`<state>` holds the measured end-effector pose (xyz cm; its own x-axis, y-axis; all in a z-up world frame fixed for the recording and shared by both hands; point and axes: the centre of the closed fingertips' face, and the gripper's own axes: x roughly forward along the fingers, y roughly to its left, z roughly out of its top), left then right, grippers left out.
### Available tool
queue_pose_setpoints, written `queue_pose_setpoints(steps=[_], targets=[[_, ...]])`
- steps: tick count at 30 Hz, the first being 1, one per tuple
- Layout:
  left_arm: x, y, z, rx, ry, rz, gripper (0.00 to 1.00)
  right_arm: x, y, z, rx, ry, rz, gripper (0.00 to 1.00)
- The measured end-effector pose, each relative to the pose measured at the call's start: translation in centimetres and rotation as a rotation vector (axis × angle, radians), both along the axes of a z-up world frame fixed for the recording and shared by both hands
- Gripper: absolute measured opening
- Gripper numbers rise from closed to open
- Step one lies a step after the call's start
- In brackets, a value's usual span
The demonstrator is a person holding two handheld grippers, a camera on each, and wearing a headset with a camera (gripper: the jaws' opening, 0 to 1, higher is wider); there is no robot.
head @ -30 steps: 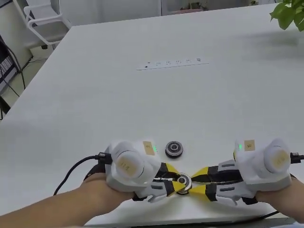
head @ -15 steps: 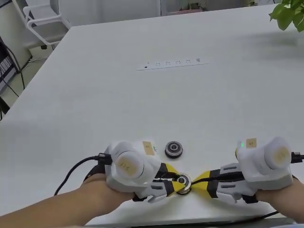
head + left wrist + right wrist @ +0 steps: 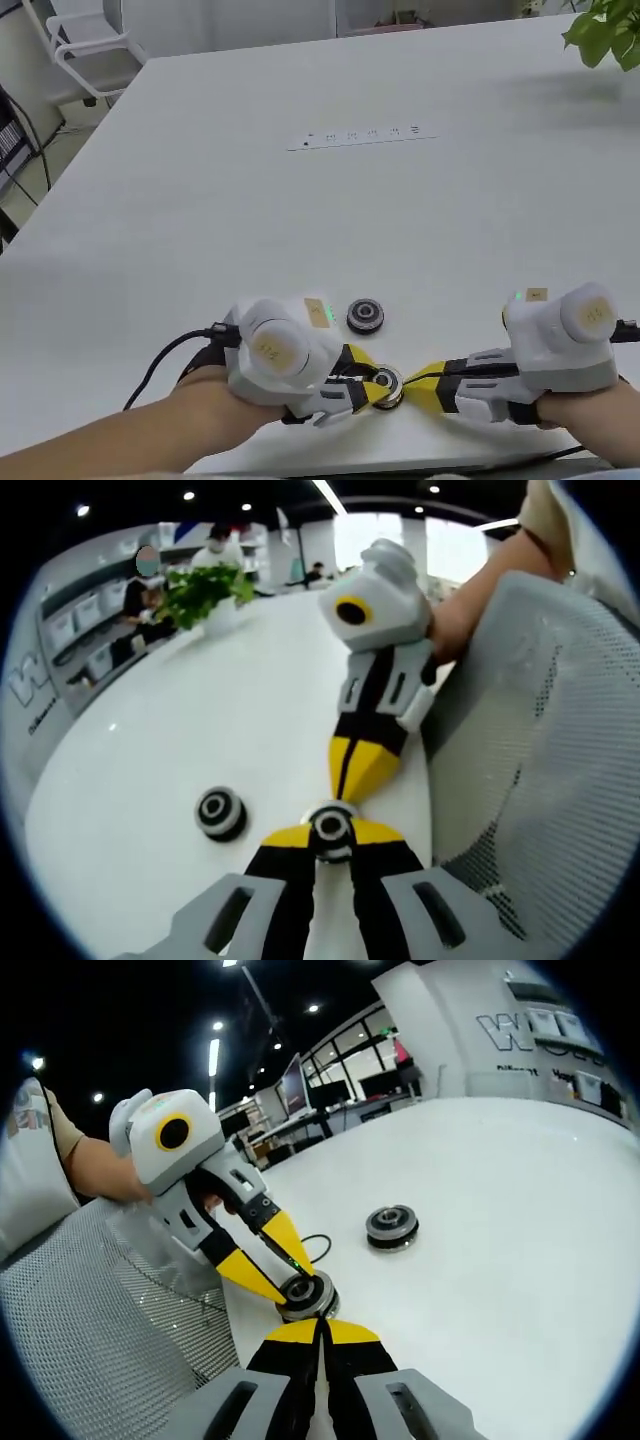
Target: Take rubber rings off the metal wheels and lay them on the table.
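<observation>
A small metal wheel (image 3: 386, 383) with a black rubber ring hangs just above the table's near edge, between the two grippers. My left gripper (image 3: 372, 385) is shut on this wheel (image 3: 332, 823) from the left. My right gripper (image 3: 412, 383) meets it from the right. Its yellow jaws are pressed together at the rim of the wheel (image 3: 305, 1295), pinching the ring's edge. A second wheel (image 3: 365, 315), ring still on, lies flat on the table just beyond. This second wheel (image 3: 220, 812) (image 3: 392, 1225) is apart from both grippers.
The white table (image 3: 300, 220) stretches far ahead, with a flush socket strip (image 3: 362, 135) in its middle. A plant (image 3: 605, 30) stands at the far right corner and a white chair (image 3: 90, 45) at the far left. A black cable (image 3: 160, 360) trails from the left gripper.
The right gripper's body has drawn slightly to the right and lifted a little, jaws still at the wheel. The left gripper and both wheels have stayed in place.
</observation>
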<state>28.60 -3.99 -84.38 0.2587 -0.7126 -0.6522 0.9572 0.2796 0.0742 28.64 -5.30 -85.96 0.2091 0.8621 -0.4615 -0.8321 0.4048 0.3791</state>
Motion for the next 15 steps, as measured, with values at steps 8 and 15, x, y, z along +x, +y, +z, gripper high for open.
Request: queue_pose_setpoints(steps=[8,15], targets=[[0.0,0.0,0.0,0.004,-0.001,0.0,0.13,0.7,-0.3,0.8,0.062,0.055,-0.065,0.0],[0.0,0.0,0.0,0.01,-0.001,0.002,0.13,0.6,0.1,1.1,0.052,0.046,-0.054,0.0]])
